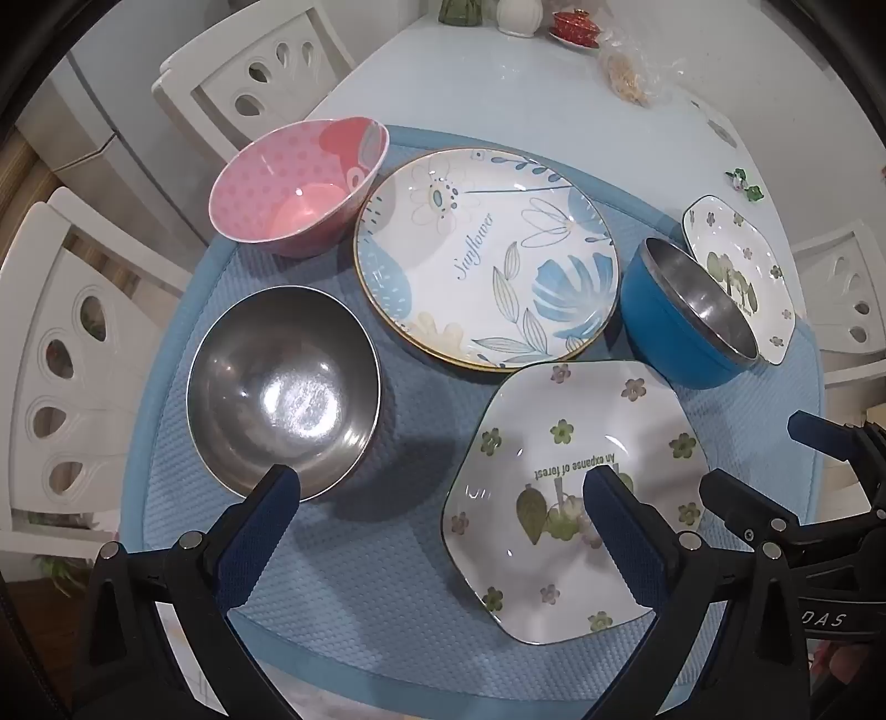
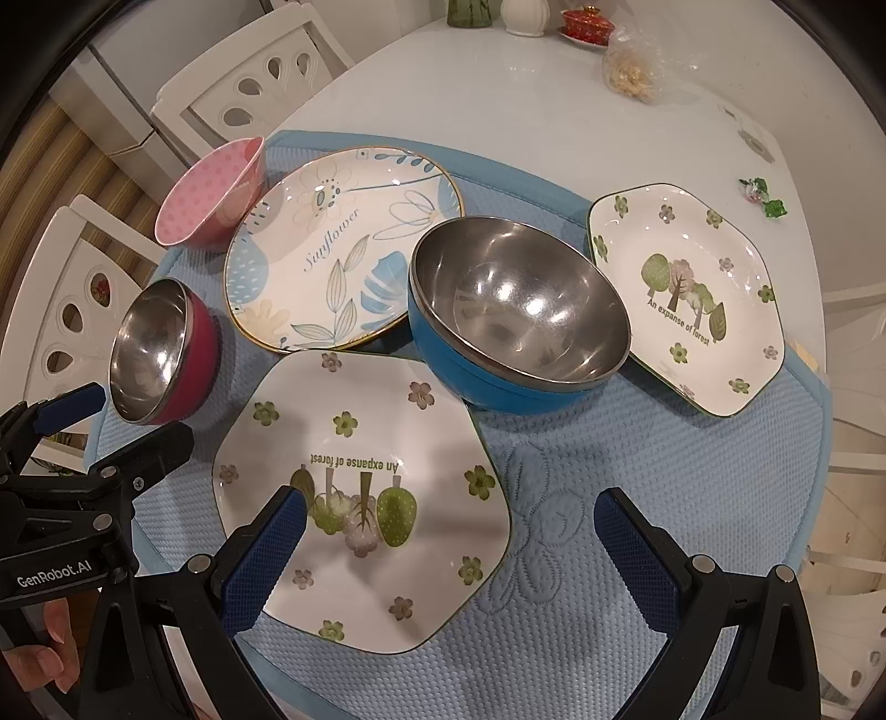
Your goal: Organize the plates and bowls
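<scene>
On a blue mat (image 1: 343, 581) (image 2: 637, 554) lie several dishes. A round Sunflower plate (image 1: 487, 255) (image 2: 343, 249) sits at the back middle. A pink dotted bowl (image 1: 293, 188) (image 2: 210, 194) stands at its left. A steel bowl with a red outside (image 1: 282, 387) (image 2: 155, 354) is front left. A blue steel bowl (image 1: 686, 315) (image 2: 515, 310) is at the right. One hexagonal forest plate (image 1: 576, 498) (image 2: 360, 498) lies in front, another (image 1: 742, 271) (image 2: 686, 299) at the far right. My left gripper (image 1: 443, 498) and right gripper (image 2: 454, 515) are open and empty above the front plate.
White chairs (image 1: 72, 354) (image 2: 260, 83) stand at the left and behind the round white table (image 1: 498, 77) (image 2: 498, 99). At the table's far edge are a red lidded cup (image 1: 576, 25) (image 2: 590, 22), a plastic bag of snacks (image 1: 631, 72) (image 2: 637, 72), a white vase and small green trinkets (image 2: 767, 199).
</scene>
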Demonstrator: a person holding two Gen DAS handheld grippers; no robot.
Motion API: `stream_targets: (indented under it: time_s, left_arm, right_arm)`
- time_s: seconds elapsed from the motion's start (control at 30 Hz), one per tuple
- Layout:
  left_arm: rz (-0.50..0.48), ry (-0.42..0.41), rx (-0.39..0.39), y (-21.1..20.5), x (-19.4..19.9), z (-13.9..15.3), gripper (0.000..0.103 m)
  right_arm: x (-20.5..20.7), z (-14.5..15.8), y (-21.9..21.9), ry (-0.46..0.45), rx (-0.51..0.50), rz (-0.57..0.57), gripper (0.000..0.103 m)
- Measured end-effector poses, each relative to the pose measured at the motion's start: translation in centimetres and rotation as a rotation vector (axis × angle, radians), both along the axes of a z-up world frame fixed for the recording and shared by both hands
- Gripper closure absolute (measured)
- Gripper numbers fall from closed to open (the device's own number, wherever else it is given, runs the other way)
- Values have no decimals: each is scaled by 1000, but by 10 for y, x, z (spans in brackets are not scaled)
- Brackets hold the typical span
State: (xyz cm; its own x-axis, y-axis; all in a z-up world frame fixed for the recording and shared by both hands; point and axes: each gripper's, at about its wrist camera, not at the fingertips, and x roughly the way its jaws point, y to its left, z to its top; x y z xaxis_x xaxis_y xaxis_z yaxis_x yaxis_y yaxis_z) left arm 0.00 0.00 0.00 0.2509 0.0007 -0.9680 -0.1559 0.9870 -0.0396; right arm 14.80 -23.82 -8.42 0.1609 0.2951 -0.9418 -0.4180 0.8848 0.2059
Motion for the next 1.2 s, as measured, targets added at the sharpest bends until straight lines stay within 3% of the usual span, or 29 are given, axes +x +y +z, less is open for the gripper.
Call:
stream_targets:
  time_s: [1.2]
  left_arm:
    - [6, -21, 19, 2, 0, 4, 2]
  right_arm:
    - [1, -1, 0, 10, -2, -11, 0]
